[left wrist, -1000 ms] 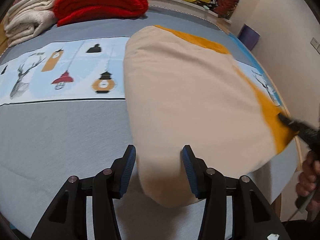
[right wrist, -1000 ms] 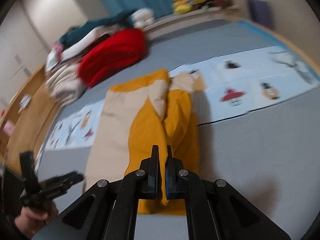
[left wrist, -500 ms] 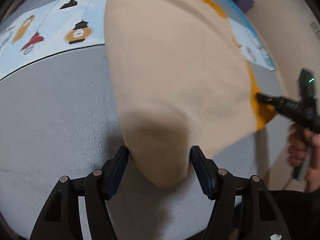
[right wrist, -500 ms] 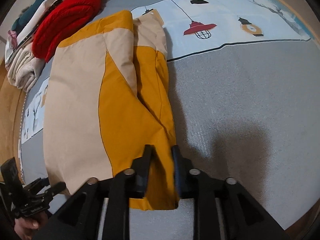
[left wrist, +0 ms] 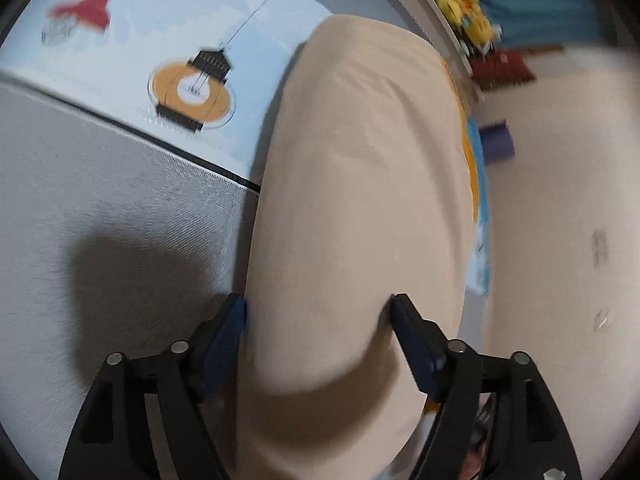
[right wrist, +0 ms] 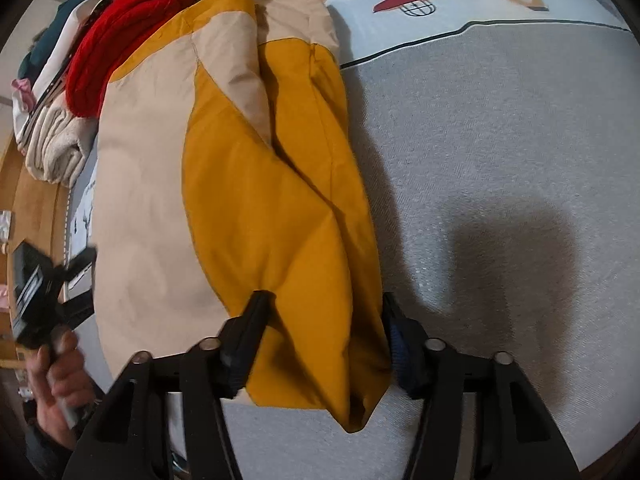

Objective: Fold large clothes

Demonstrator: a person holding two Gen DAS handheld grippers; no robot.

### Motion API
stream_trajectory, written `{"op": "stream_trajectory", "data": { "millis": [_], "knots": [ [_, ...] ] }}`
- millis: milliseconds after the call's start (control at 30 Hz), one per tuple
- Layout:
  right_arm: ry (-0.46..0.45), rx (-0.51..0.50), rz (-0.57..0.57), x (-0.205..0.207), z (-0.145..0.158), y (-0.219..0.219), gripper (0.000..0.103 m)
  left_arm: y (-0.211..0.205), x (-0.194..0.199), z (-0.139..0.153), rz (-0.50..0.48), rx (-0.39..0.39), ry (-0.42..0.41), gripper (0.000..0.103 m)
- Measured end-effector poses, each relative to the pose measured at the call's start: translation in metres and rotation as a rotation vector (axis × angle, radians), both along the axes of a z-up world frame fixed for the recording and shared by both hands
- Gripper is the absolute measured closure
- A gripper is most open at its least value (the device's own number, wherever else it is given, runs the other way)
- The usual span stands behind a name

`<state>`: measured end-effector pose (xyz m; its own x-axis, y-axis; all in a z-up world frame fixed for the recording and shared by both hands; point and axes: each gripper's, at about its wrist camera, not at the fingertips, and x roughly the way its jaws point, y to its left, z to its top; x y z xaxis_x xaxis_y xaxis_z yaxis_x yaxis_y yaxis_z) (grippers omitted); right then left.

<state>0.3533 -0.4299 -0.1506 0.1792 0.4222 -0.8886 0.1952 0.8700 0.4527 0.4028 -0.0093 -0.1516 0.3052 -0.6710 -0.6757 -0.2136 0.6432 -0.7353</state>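
The left gripper has its jaws opening wide, with the beige end of the folded jacket between them, pads just clear of the cloth. The right gripper also has its jaws opening, astride the jacket's mustard-yellow corner. The jacket lies flat on the grey bed, partly over the lantern-printed panel. A red blanket is piled beyond.

Black grippers — blue pads
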Motion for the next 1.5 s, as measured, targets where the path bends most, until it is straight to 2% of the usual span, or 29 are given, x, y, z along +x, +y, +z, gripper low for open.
{"op": "stream_trajectory", "data": {
  "millis": [33,133,267,333,467,667,833,933,1000,1200,1267,1333,1367,1433,1500],
  "knots": [
    [-0.011,-0.003,0.010,0.000,0.002,0.003,0.069,0.002,0.001,-0.007,0.020,-0.032,0.004,0.026],
    [-0.029,-0.015,0.029,0.001,0.005,0.011,0.081,0.004,0.001,-0.015,0.039,-0.074,-0.008,0.028],
    [-0.031,0.039,-0.008,0.001,0.003,0.009,0.085,-0.002,0.002,0.000,0.022,-0.048,-0.046,0.052],
    [-0.041,0.051,-0.008,0.000,0.006,0.009,0.088,0.007,0.000,0.011,0.025,-0.061,-0.056,0.057],
    [-0.067,0.112,0.005,-0.001,0.014,0.033,0.090,0.035,-0.003,0.038,0.014,0.016,-0.068,0.057],
    [-0.100,0.138,0.125,0.001,0.023,0.113,0.090,0.106,-0.013,0.052,0.030,0.112,-0.064,0.057],
    [-0.102,0.161,0.230,-0.012,0.026,0.183,0.091,0.162,-0.037,0.045,0.069,0.153,-0.004,0.057],
    [-0.097,0.141,0.238,-0.020,0.027,0.201,0.091,0.173,-0.051,0.033,0.061,0.157,0.050,0.054],
    [-0.088,0.132,0.217,-0.024,0.028,0.201,0.091,0.174,-0.058,0.033,0.053,0.209,0.065,0.054],
    [-0.074,0.106,0.189,-0.036,0.030,0.209,0.090,0.158,-0.089,0.061,-0.088,0.334,-0.025,0.053],
    [-0.074,0.086,0.191,-0.040,0.030,0.209,0.090,0.146,-0.101,0.055,-0.190,0.376,-0.014,0.052],
    [-0.075,0.059,0.187,-0.045,0.031,0.208,0.090,0.137,-0.110,0.041,-0.288,0.415,0.016,0.047],
    [-0.074,0.052,0.181,-0.046,0.030,0.208,0.090,0.135,-0.112,0.038,-0.305,0.424,0.017,0.046],
    [-0.069,0.056,0.163,-0.049,0.031,0.206,0.090,0.132,-0.109,0.046,-0.291,0.416,0.000,0.051],
    [-0.079,0.047,0.154,-0.052,0.034,0.210,0.090,0.126,-0.117,0.058,-0.323,0.439,-0.062,0.057]
  ]
}}
